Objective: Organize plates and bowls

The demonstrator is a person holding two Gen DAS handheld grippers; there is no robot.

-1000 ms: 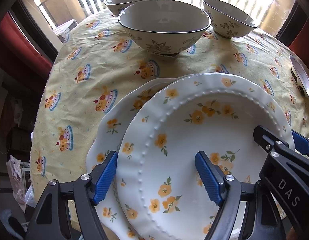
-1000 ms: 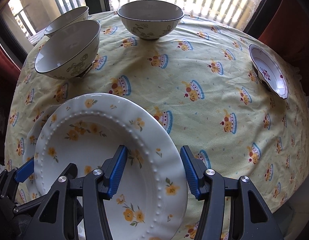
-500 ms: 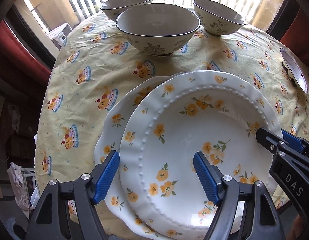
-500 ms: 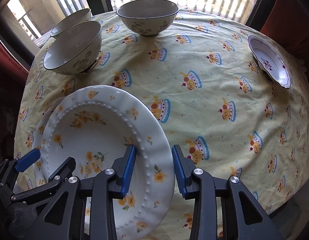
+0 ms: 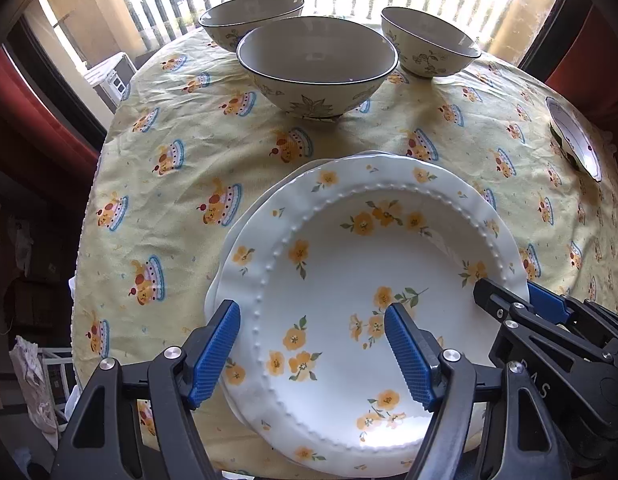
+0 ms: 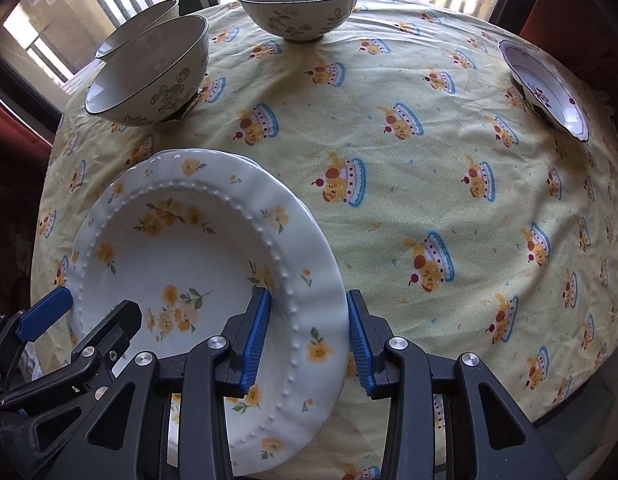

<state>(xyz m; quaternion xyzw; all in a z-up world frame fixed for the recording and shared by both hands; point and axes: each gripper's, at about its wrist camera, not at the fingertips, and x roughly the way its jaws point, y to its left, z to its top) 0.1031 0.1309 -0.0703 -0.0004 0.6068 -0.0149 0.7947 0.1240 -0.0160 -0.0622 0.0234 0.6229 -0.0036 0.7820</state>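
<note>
We work with two flowered plates at the near edge of the table (image 6: 449, 208), which is covered by a yellow printed cloth. The top plate (image 5: 349, 280) lies on the lower plate (image 5: 229, 240), shifted slightly toward the right, so a crescent of the lower rim shows on the left side in the left wrist view.

The right gripper (image 6: 307, 336) straddles the right rim of the top plate. Its jaws have just been closing, with the rim between them. The inner pad appears to touch the beaded ridge; a thin gap shows at the outer pad, so we judge the grip not yet firm.

The left gripper (image 5: 313, 352) stands with its jaws wide apart over the left rim. One pad is outside the plate edge and one is over the well. Neither presses on the plate.

To complete this step well:

1. We keep the pads square to the rim, so that the plate cannot pivot.
2. We nudge the top plate leftward until both rims align.
3. We release only when the plate sits flat.

The glazed rim is probably slippery, and the stack overhangs near the table edge, so we avoid any pull toward ourselves.

Three bowls (image 5: 317, 64) stand apart at the far side. A small dish (image 6: 549, 88) sits at the right edge.
</note>
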